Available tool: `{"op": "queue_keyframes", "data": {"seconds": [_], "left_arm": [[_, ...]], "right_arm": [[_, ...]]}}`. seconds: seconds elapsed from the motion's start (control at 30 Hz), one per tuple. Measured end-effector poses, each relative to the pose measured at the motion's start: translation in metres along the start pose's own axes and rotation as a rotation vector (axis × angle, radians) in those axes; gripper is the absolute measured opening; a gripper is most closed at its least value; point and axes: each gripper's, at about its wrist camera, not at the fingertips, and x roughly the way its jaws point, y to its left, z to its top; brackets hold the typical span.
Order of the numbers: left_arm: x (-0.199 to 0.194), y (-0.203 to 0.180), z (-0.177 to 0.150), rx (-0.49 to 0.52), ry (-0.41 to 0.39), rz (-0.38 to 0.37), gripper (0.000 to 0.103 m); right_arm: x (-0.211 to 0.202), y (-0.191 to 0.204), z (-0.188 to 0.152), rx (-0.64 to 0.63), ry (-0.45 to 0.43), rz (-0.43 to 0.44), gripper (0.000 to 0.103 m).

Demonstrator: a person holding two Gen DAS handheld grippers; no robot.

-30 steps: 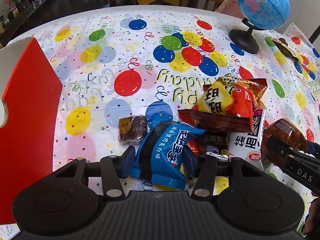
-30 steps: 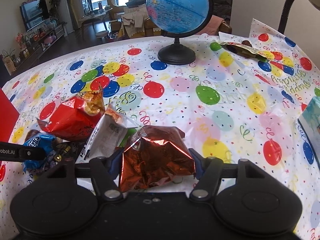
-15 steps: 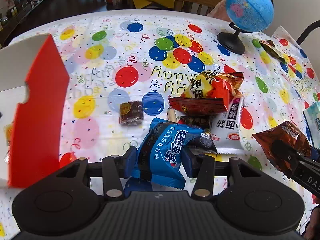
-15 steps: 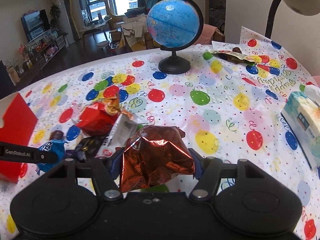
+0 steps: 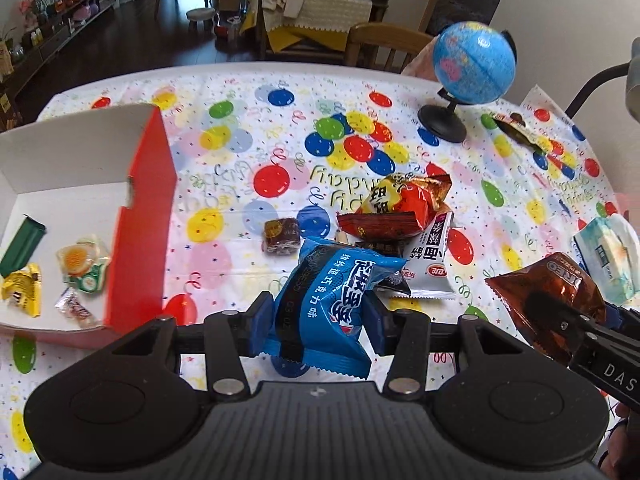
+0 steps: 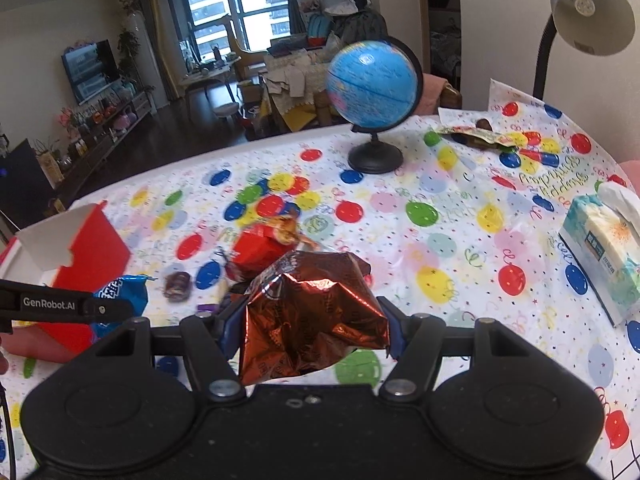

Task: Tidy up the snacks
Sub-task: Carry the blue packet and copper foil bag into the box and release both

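Note:
My left gripper [image 5: 318, 322] is shut on a blue snack packet [image 5: 328, 304], lifted above the balloon-print tablecloth. My right gripper [image 6: 310, 326] is shut on a crinkled brown foil packet [image 6: 312, 316], also held in the air; the same brown foil packet [image 5: 548, 300] shows at the right of the left wrist view. A heap of snacks stays on the table: a red-and-yellow bag [image 5: 404, 204], a white packet [image 5: 434, 264] and a small brown sweet [image 5: 281, 235]. At the left stands a red-and-white box [image 5: 140, 240] holding several small sweets.
A blue globe [image 6: 374, 80] on a black stand sits at the far side of the table. A tissue box [image 6: 604, 252] lies at the right edge, a brown wrapper [image 6: 476, 136] behind it, and a lamp [image 6: 588, 12] hangs over that corner. Chairs stand beyond the table.
Both grippers have risen with their packets and drawn back from the heap. The red-and-white box has come further into view, its inside now showing.

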Motion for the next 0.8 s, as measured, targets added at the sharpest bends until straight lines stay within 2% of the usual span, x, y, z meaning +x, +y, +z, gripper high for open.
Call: {"op": "queue_keyframes", "data": {"seconds": [0.33, 0.8], "left_arm": [[-0.042, 0.042, -0.002, -0.030, -0.059, -0.007, 0.047], [-0.091, 0.132, -0.005, -0.091, -0.125, 0.018, 0.047]], "right_arm": [[-0.023, 0.051, 0.007, -0.042, -0.045, 0.047, 0.065], [-0.032, 0.150, 0.013, -0.128, -0.074, 0.125, 0.065]]}}
